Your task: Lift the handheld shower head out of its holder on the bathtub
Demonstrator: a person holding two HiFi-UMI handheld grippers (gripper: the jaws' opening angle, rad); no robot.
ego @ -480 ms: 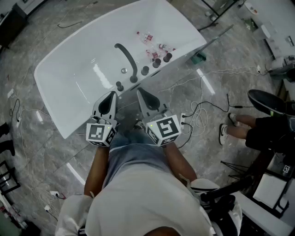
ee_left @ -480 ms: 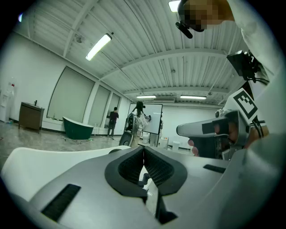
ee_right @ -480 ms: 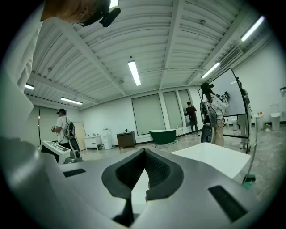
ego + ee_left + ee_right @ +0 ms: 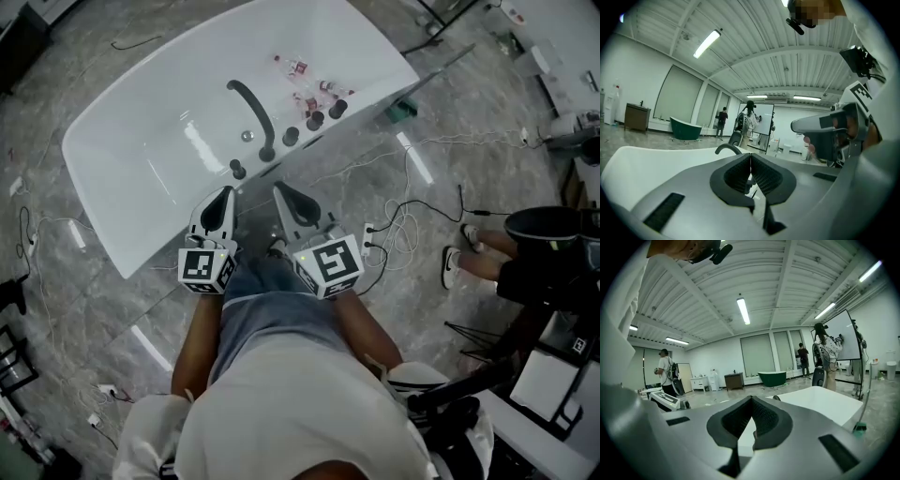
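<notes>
Both tongs clenched, empty: left gripper [image 4: 225, 194] and right gripper [image 4: 281, 190] side by side, near the bathtub [image 4: 131, 159]. Shower head is somewhere among the dark fittings [image 4: 291, 137] on its near rim; I cannot single it out.

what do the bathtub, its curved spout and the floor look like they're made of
Bathtub: glossy white, likely acrylic or enamel; ceiling lights glare off it.
Curved spout: dark, probably metal with a matte finish; no bright reflections show.
Floor: polished grey stone or marble-look tile, veined, with light streaks mirrored in it.
</notes>
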